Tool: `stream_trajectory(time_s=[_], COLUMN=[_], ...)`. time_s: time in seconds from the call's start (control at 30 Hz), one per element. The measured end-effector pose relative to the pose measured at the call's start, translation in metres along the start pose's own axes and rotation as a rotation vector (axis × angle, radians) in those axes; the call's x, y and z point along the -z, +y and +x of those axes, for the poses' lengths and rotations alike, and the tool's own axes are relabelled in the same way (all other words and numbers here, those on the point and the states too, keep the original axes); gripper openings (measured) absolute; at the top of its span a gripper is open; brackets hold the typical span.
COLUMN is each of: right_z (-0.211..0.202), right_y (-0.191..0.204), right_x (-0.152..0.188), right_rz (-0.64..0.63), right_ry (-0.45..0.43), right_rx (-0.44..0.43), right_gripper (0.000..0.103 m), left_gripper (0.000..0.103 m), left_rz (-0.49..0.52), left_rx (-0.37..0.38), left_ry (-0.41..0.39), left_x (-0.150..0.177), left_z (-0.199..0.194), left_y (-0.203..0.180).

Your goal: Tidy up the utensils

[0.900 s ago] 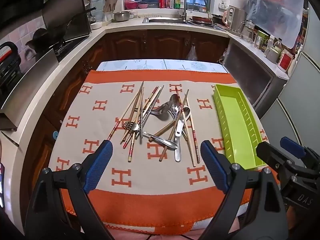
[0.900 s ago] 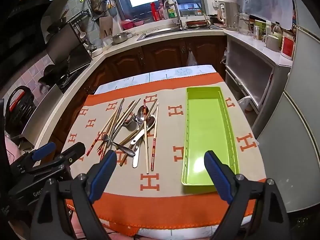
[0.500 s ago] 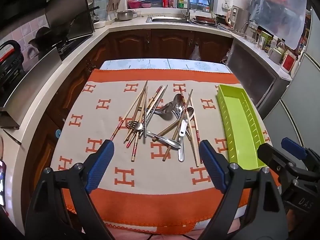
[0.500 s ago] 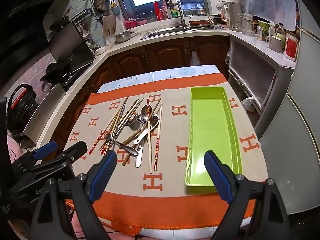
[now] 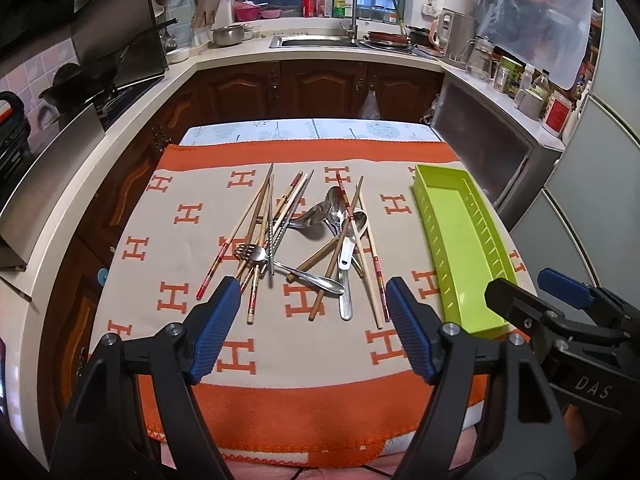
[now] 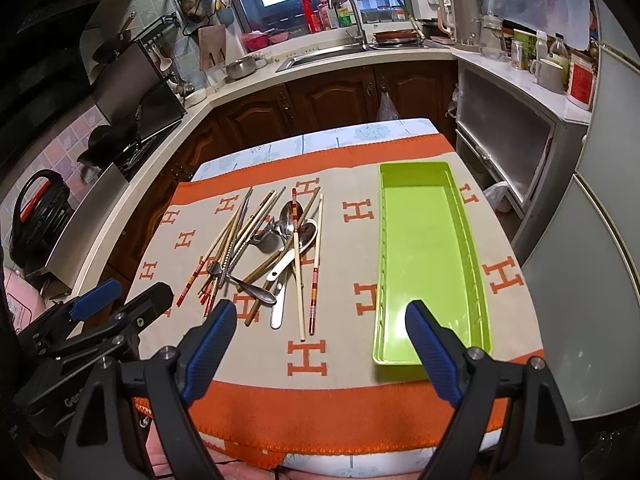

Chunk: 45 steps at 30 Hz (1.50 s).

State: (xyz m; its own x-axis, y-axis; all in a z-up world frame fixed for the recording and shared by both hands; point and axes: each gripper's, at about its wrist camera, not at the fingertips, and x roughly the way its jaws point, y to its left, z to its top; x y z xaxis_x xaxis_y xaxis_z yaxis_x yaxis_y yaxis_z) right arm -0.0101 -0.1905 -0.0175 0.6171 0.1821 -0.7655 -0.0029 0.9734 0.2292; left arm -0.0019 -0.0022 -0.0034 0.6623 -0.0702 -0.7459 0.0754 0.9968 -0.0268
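both our grippers have pulled back and up a little since the earlier pictures, so the pile looks a bit farther off and more of the table shows; nothing on the table has moved. our left gripper [image 5: 310,326] hangs over the near edge of the orange and grey cloth [image 5: 192,216] with its jaws spread wide and nothing between them. our right gripper [image 6: 320,354] is the same, jaws spread and empty, with its right finger in front of the near end of the green tray [image 6: 472,240]. the tray has nothing in it yet. the utensils sit in 1 messy pile [image 5: 304,236] in the middle of the cloth, well apart from the tray on its left side. we see many chopsticks [image 5: 256,208], a fork [image 5: 250,254], shiny metal spoons [image 5: 316,214] and a white spoon [image 5: 346,254], all crossing over each other. we think the chopsticks are light, stiff and thin, so they could roll or slip out of the blue pads [image 5: 214,328]. the metal ones look smooth and slippery and a bit heavier. it looks best to take 1 piece from the edge of the pile first, like the long chopstick with red marks [image 6: 314,276] on the right, and pinch it near the middle so it does not tip. pulling from under the pile could drag the others along.
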Motion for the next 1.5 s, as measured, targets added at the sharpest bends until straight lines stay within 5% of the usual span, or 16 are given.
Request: stream_trajectory(time_s=[0.93, 1.5], right_z=[0.009, 0.019], right_y=[0.01, 0.023], right_x=[0.009, 0.004], right_rz=[-0.01, -0.041], right_ry=[0.015, 0.064], right_rx=[0.011, 0.021], right_gripper=[0.086, 0.073], left_gripper=[0.073, 0.073], left_rz=[-0.049, -0.071], left_rx=[0.016, 0.021], left_ry=[0.047, 0.068], left_x=[0.006, 0.004], left_z=[0.013, 0.022], left_y=[0.013, 0.025])
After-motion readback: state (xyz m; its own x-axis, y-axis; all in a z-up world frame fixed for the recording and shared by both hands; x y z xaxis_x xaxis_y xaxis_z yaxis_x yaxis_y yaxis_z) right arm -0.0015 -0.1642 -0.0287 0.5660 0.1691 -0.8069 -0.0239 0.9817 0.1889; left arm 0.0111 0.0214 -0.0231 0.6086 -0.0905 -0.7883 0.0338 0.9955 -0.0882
